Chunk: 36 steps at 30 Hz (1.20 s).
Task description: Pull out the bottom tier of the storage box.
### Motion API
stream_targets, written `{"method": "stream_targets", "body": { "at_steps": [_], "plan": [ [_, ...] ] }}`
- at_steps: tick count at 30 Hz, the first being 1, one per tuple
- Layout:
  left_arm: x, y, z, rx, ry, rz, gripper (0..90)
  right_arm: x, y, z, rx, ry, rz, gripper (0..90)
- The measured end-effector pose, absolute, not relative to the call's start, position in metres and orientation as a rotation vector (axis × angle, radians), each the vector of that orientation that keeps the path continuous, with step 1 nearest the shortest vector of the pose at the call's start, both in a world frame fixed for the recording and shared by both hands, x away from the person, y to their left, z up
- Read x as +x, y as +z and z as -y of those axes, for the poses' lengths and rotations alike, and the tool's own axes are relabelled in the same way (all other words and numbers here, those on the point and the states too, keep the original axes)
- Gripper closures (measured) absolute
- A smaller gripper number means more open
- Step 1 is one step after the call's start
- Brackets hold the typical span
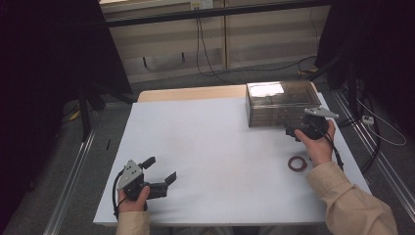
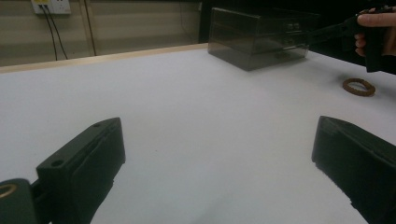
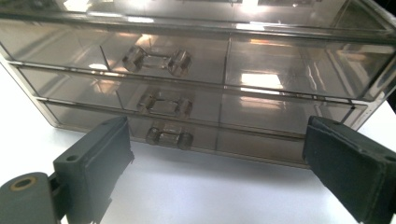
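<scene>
Drawers are what I'm aiming at: my right gripper (image 1: pixel 295 131) is held wide apart and empty in front of the smoky transparent plastic three-drawer box (image 1: pixel 281 103) at the far right of the white table (image 1: pixel 205 152). In the right gripper view the jaws stand either side of the bottom drawer's clear moulded handle (image 3: pixel 169 135), near it but touching nothing. All three drawers look fully pushed in, and through the tinted walls I can't make out anything inside them.

Behind that hand, just beside my wrist, a small brown flat ring (image 1: pixel 297 163) lies on the table, well apart from the box front. My left gripper (image 1: pixel 160 170) sits low at the near left of the table, also spread open with nothing between the jaws, far from both ring and box.

As I judge it, the work has hardly begun. No drawer is out, the ring is untouched, and neither gripper has hold of anything. What seems left is nearly everything: closing on a handle, drawing that drawer out, picking up the ring, placing it inside and pushing the drawer shut. Which drawer is meant I cannot tell for sure; the lowest handle is nearest my jaws.
</scene>
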<state>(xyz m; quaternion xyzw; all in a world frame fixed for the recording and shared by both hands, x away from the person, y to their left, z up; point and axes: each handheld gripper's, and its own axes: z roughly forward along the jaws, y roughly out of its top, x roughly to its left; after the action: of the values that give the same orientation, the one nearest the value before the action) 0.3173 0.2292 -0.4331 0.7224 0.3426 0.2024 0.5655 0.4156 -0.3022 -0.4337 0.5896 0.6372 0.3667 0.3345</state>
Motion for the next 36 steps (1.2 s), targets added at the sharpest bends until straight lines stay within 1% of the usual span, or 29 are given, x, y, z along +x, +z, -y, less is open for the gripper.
{"method": "stream_targets", "body": {
  "at_steps": [16,36],
  "plan": [
    [0.318,-0.434,-0.230,1.708,0.478,-0.807,2.7,0.428,-0.451,0.299,1.562,0.933,-1.698,8.9],
    [0.319,-0.435,-0.230,1.711,0.473,-0.811,2.7,0.433,-0.459,0.295,1.571,0.932,-1.718,9.1]
  ]
}}
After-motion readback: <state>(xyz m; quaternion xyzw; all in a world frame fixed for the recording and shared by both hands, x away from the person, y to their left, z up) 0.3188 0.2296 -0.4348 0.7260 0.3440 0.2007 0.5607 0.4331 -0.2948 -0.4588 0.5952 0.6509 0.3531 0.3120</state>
